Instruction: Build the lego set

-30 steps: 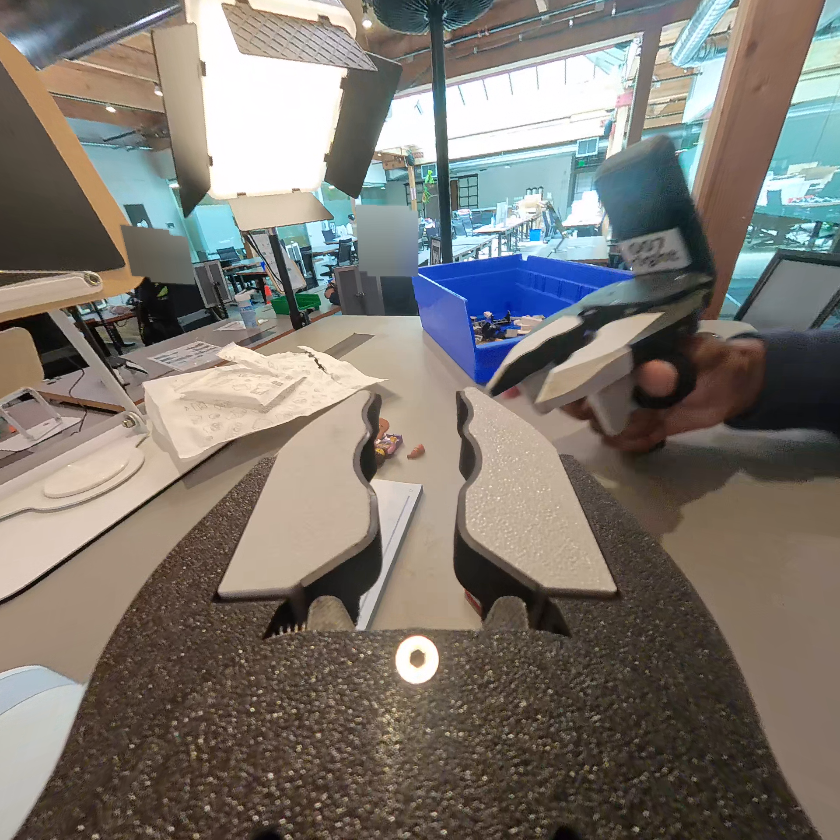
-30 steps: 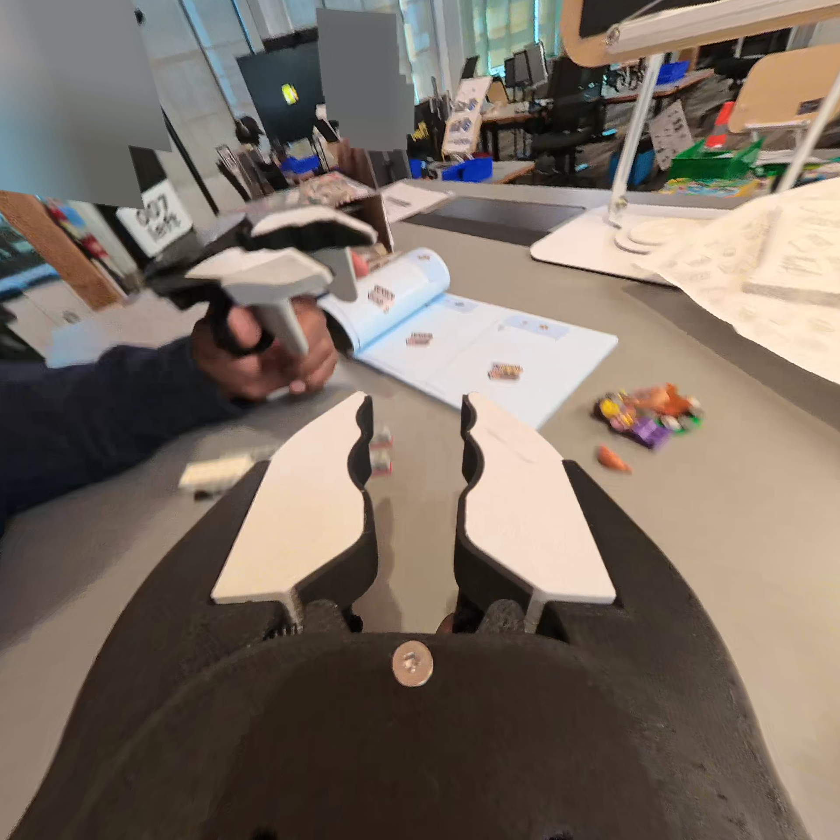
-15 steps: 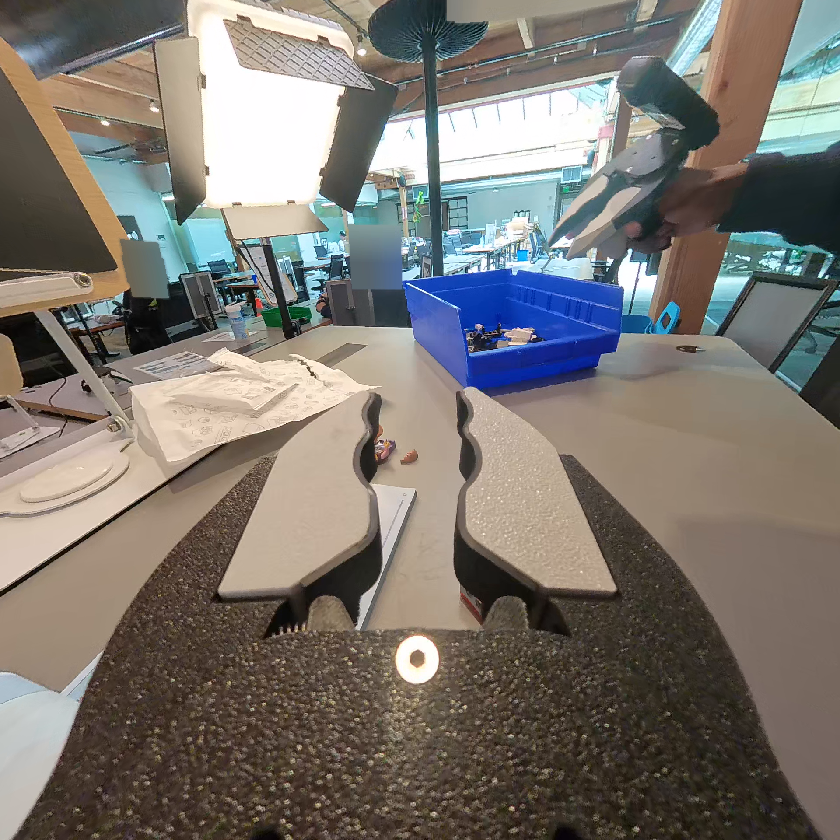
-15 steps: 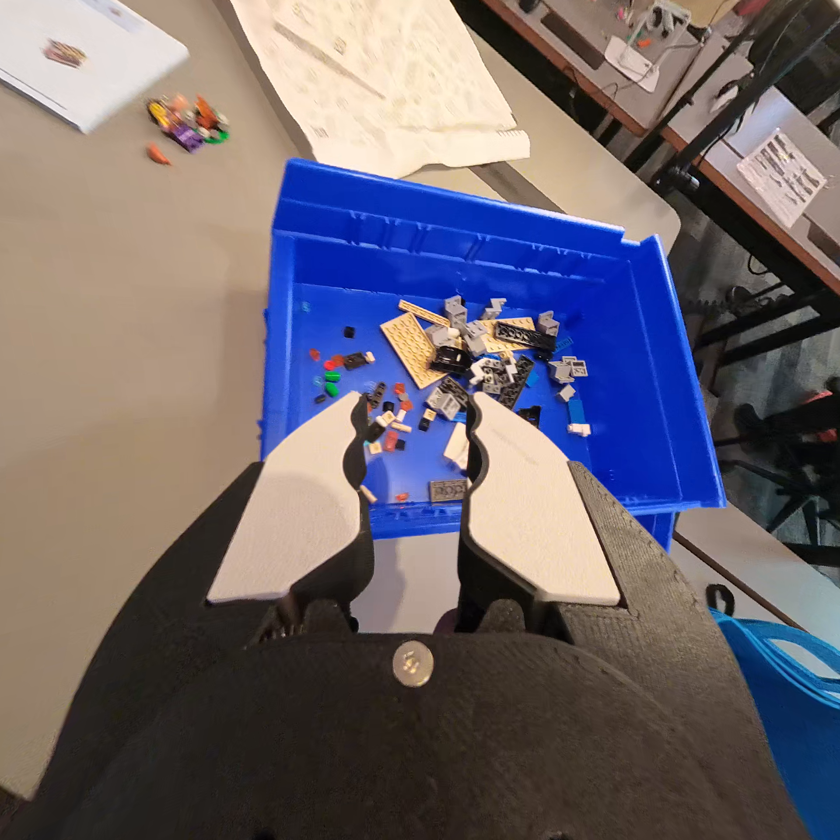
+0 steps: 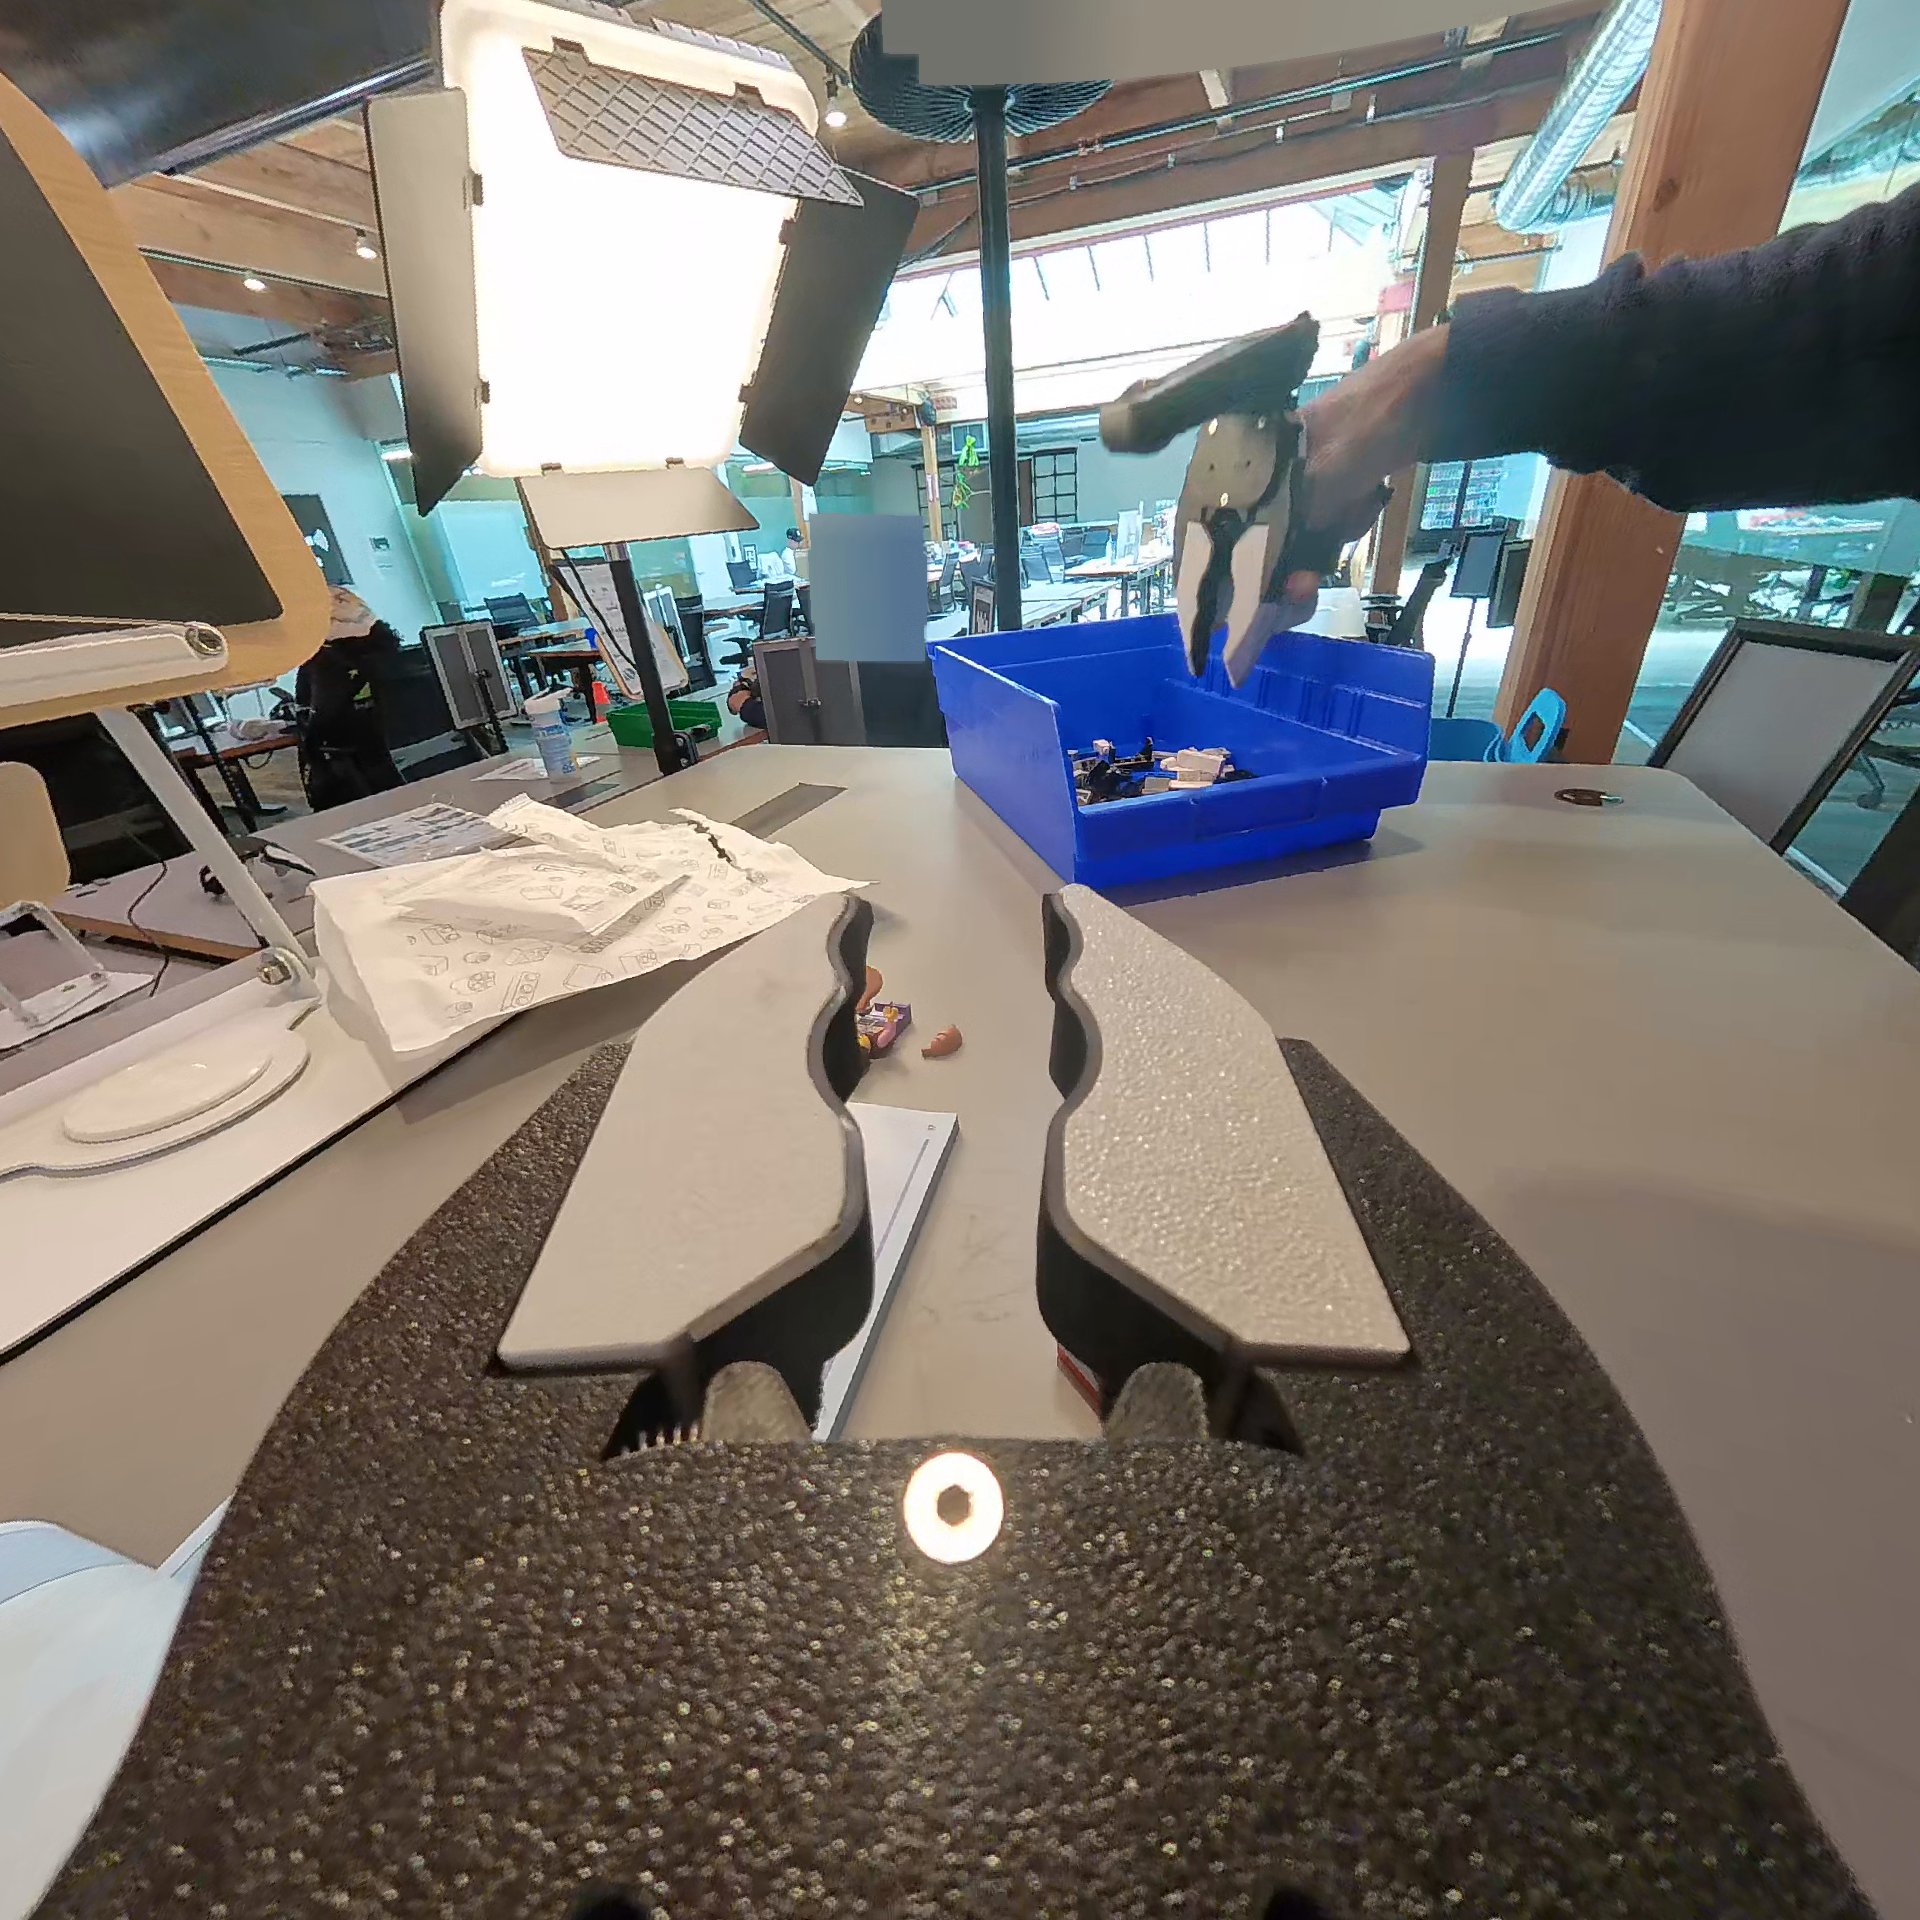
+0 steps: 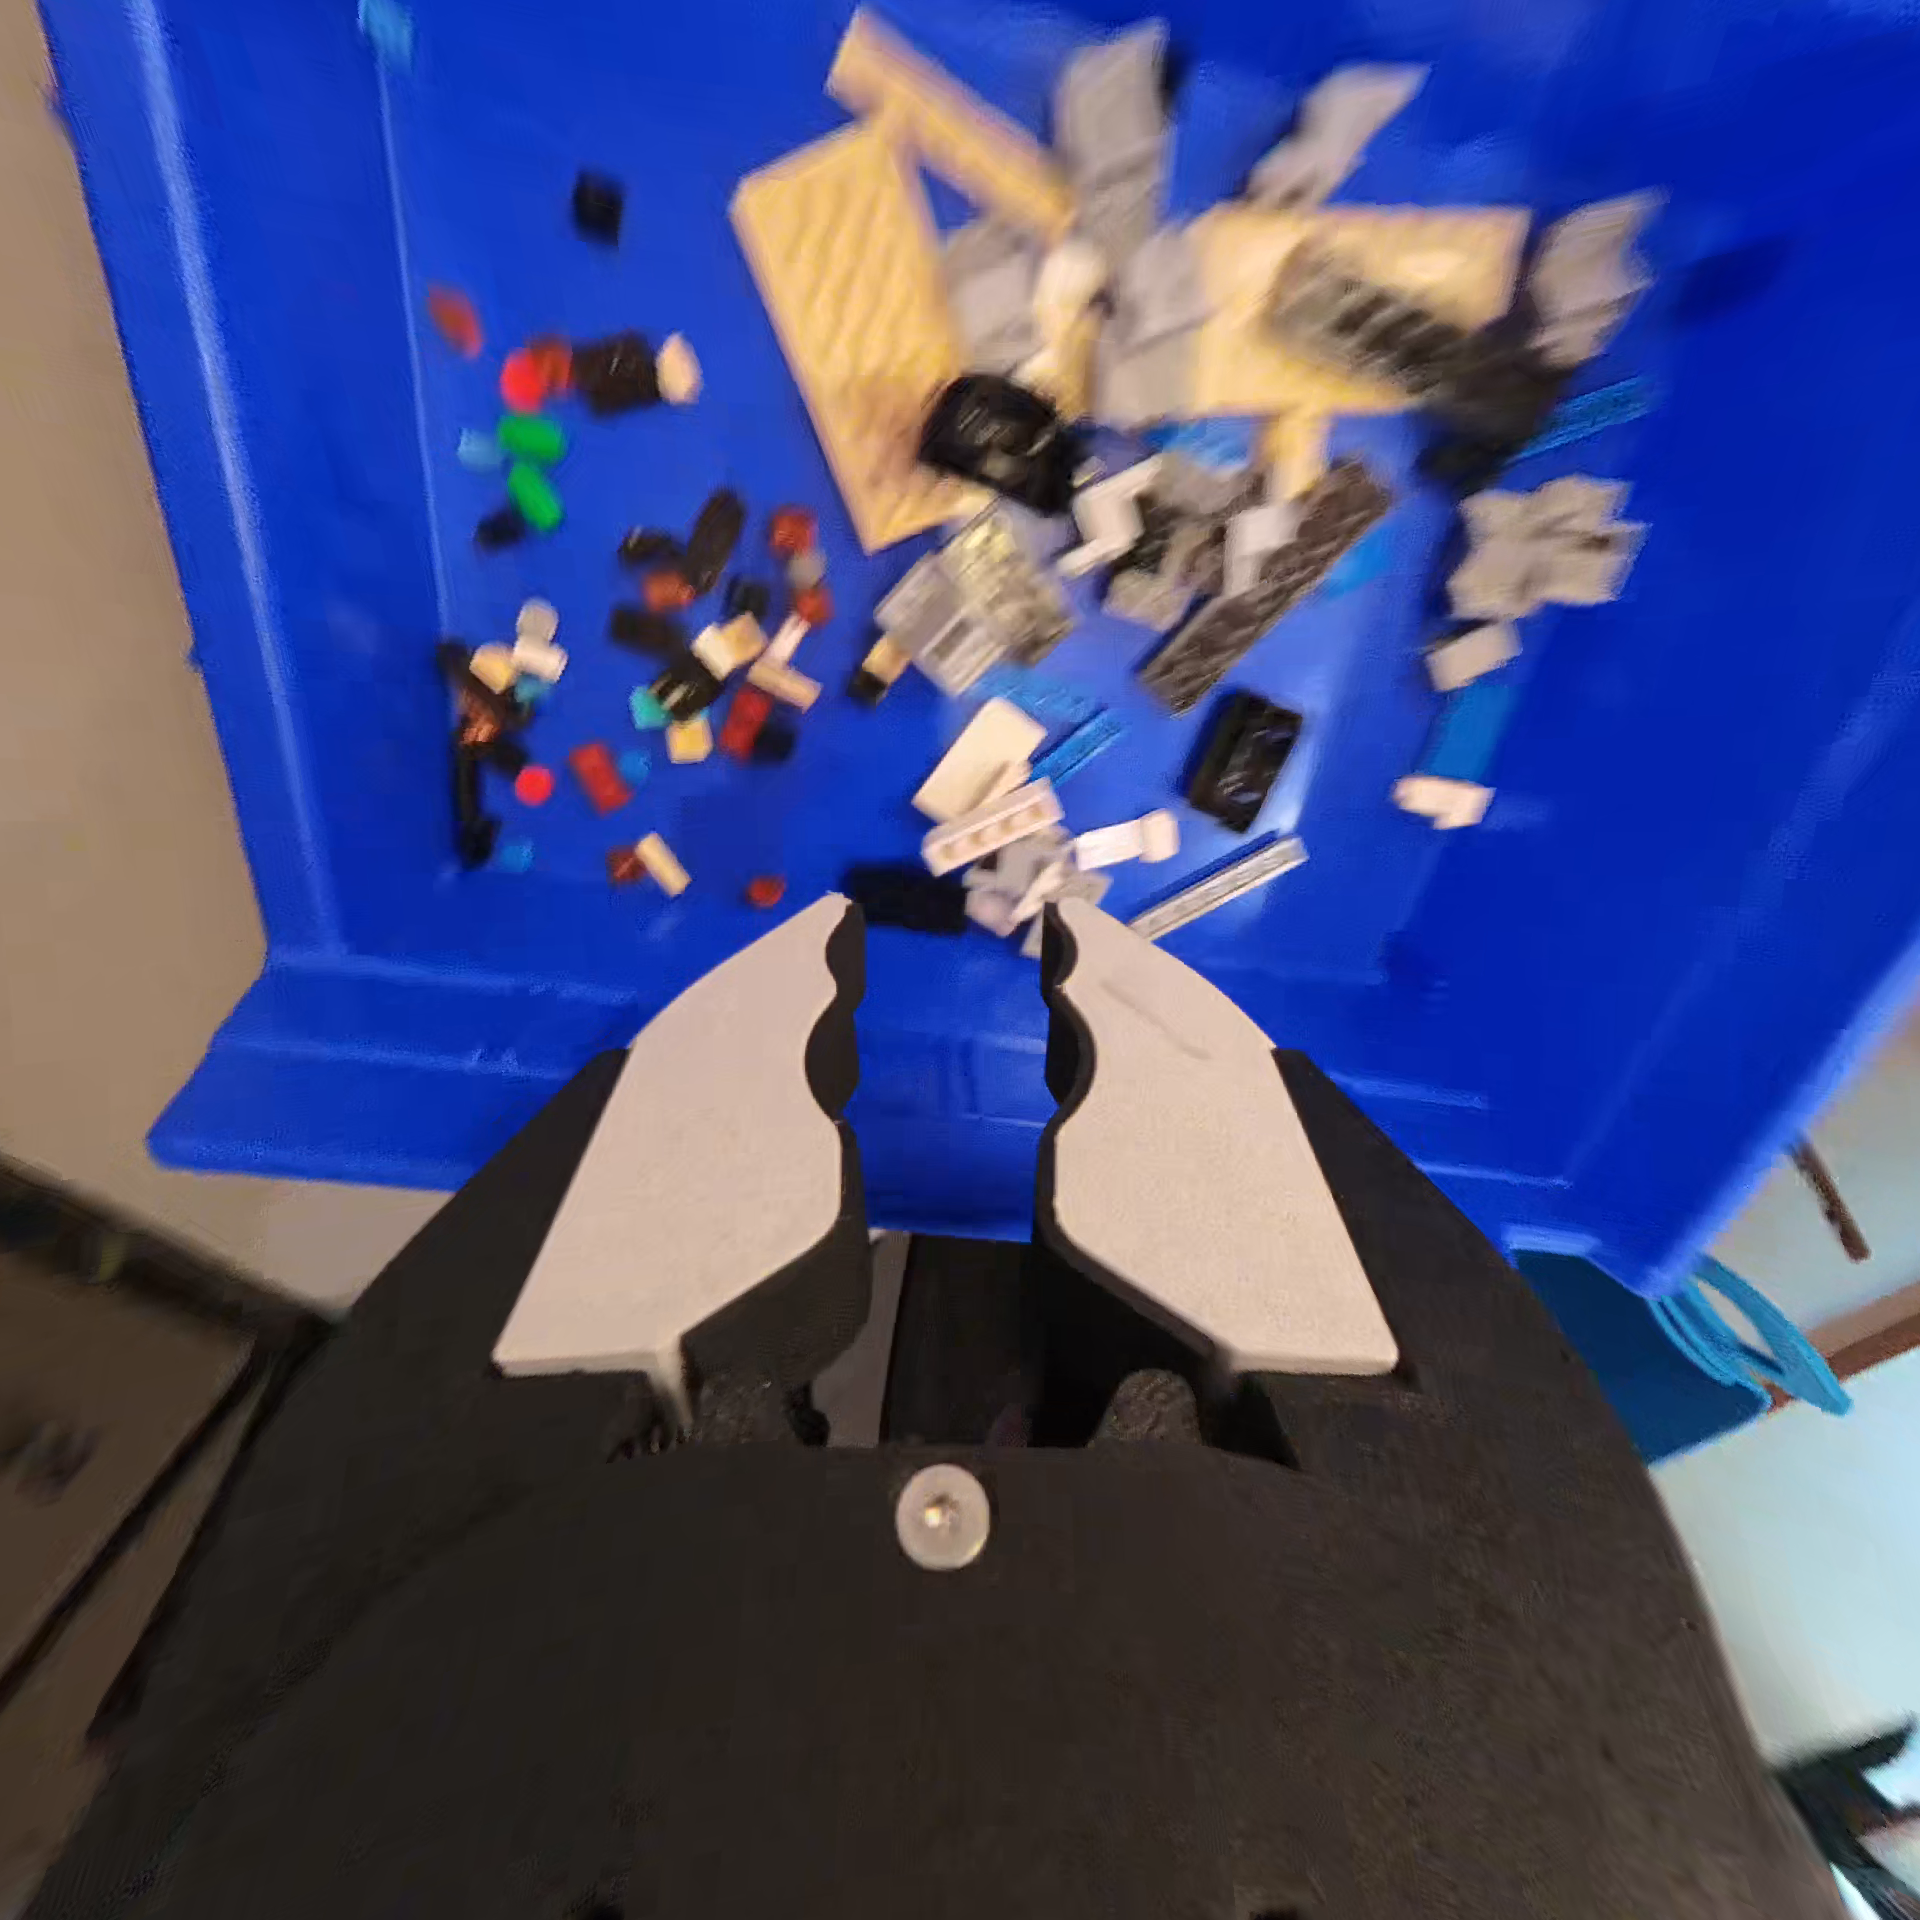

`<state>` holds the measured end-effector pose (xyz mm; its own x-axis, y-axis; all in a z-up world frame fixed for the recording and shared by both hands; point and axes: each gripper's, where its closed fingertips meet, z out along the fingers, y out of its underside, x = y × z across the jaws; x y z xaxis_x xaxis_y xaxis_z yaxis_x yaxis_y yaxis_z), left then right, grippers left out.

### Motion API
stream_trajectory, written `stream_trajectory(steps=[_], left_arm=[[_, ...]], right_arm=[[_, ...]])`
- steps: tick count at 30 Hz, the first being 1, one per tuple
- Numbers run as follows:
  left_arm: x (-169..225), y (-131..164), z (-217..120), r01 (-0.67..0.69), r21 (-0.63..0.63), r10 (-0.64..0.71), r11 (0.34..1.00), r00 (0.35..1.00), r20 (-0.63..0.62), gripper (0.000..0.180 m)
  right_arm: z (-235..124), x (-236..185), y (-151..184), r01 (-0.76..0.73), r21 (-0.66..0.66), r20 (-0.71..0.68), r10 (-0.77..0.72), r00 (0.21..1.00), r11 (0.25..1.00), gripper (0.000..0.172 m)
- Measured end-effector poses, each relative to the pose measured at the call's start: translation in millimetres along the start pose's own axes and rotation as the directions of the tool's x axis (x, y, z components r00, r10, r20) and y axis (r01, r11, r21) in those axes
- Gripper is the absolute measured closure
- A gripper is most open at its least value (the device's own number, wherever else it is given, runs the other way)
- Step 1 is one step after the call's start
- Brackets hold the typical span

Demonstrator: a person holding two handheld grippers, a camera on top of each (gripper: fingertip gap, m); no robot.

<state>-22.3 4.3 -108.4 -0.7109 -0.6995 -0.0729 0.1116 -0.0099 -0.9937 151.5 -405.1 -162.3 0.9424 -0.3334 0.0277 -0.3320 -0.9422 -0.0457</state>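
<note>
The right tongs (image 6: 951, 914) have swung from level over the table to point straight down into the blue bin (image 6: 312, 727), fingers parted and bare, just above loose bricks (image 6: 997, 831). A sleeved hand (image 5: 1340, 457) holds them there. The left tongs (image 5: 951, 914) stay low over the grey table (image 5: 1558, 1039), released, nothing between them. Ahead lie a small purple figure (image 5: 883, 1023), a brown bit (image 5: 943, 1041), a booklet (image 5: 904, 1164) and torn paper (image 5: 499, 935).
</note>
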Motion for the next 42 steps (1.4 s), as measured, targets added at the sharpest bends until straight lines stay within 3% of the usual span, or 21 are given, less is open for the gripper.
stream_trajectory(steps=[3, 11, 16, 19, 23, 27, 34, 37, 39, 42], left_arm=[[0.5, 0.8, 0.7, -0.002, -0.006, 0.002, 1.0, 1.0, -0.001, 0.148], [4.7, 1.2, 0.3, -0.024, -0.011, 0.024, 1.0, 1.0, -0.013, 0.148], [5.3, 1.3, -0.2, -0.024, -0.012, 0.024, 1.0, 1.0, -0.014, 0.148], [4.4, 1.8, 0.3, -0.018, -0.017, 0.017, 1.0, 1.0, -0.013, 0.148], [5.4, 2.5, 0.8, -0.02, -0.023, 0.02, 1.0, 1.0, -0.018, 0.148], [6.2, 2.7, 0.9, -0.022, -0.024, 0.022, 0.999, 0.999, -0.024, 0.148], [5.0, 1.9, 0.1, -0.01, -0.018, 0.009, 1.0, 1.0, -0.025, 0.148], [4.3, 1.8, 0.1, -0.004, -0.018, 0.004, 1.0, 1.0, -0.024, 0.148], [4.2, 2.2, 0.4, -0.004, -0.02, 0.003, 1.0, 1.0, -0.023, 0.148], [4.1, 2.3, 0.6, -0.004, -0.022, 0.003, 1.0, 1.0, -0.023, 0.148]], right_arm=[[15.5, -20.7, 6.9, 0.027, -0.188, 0.13, -0.002, 0.991, 0.982, 0.143], [50.1, -13.9, 22.5, 0.051, -0.513, 0.119, 0.012, 0.993, 0.857, 0.137], [51.0, 14.0, 5.8, 0.017, -0.47, 0.034, -0.001, 0.999, 0.883, 0.135], [41.5, 16.0, 5.5, -0.003, -0.457, 0.064, 0.036, 0.997, 0.89, 0.14], [42.3, -2.2, 21.7, 0.037, -0.552, 0.114, 0.031, 0.993, 0.833, 0.141], [51.5, -4.5, 36.8, 0.04, -0.658, 0.039, -0.019, 0.999, 0.752, 0.13], [62.5, -6.7, 38.7, 0.02, -0.676, 0.008, -0.02, 1.0, 0.737, 0.119], [63.4, -6.0, 39.4, 0.004, -0.685, -0.023, -0.027, 0.999, 0.728, 0.122], [64.1, -11.0, 39.1, 0.005, -0.674, -0.001, -0.009, 1.0, 0.739, 0.137], [63.9, -9.8, 36.4, -0.016, -0.637, -0.012, 0.01, 1.0, 0.771, 0.137]])
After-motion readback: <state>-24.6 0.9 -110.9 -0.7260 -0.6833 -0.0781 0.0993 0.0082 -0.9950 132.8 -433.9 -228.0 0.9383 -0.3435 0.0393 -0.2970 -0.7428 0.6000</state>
